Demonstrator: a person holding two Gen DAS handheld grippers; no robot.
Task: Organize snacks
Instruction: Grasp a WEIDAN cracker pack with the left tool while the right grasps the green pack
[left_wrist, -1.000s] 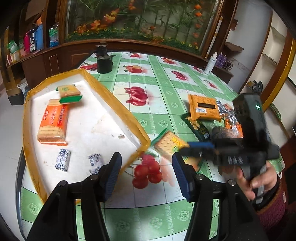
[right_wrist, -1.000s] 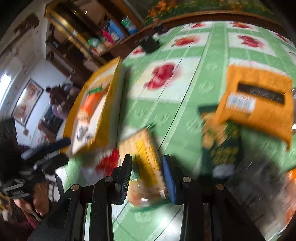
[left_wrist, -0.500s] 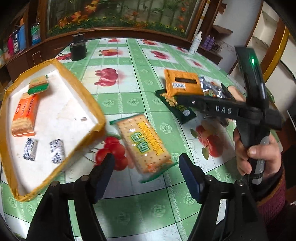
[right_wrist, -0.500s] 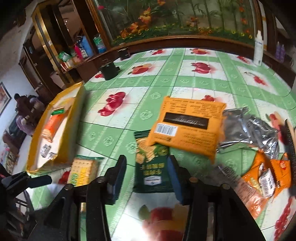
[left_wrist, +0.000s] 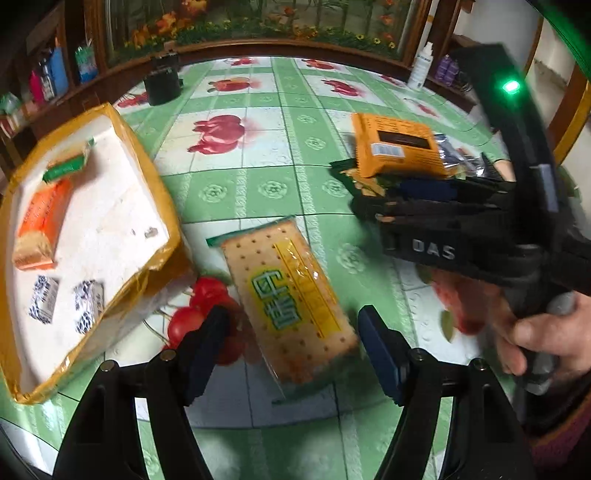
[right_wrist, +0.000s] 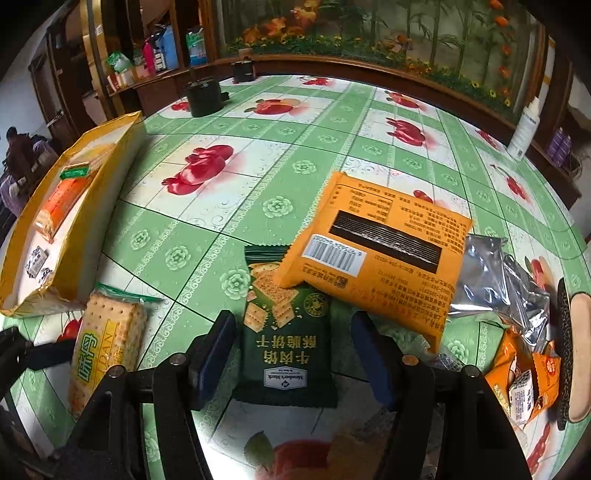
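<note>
A yellow cracker pack (left_wrist: 286, 291) lies flat on the table between the fingers of my open left gripper (left_wrist: 293, 341); it also shows in the right wrist view (right_wrist: 107, 339). My open right gripper (right_wrist: 291, 354) straddles a dark green cracker packet (right_wrist: 284, 332), which lies partly under a large orange bag (right_wrist: 376, 247). The yellow-rimmed white tray (left_wrist: 122, 206) holds an orange cracker pack (left_wrist: 38, 229), a green-ended pack (left_wrist: 68, 164) and two small blue-white candies (left_wrist: 88, 302). The right gripper body (left_wrist: 480, 221) shows in the left wrist view.
A silver foil bag (right_wrist: 498, 280) and small orange packets (right_wrist: 524, 376) lie at the right. A black container (right_wrist: 203, 96) and a white bottle (right_wrist: 524, 129) stand at the far table edge. Shelves with goods line the back left.
The right gripper let go of the yellow cracker pack, opened and moved right over the green packet. The left gripper moved right, so its open fingers now flank the yellow pack.
</note>
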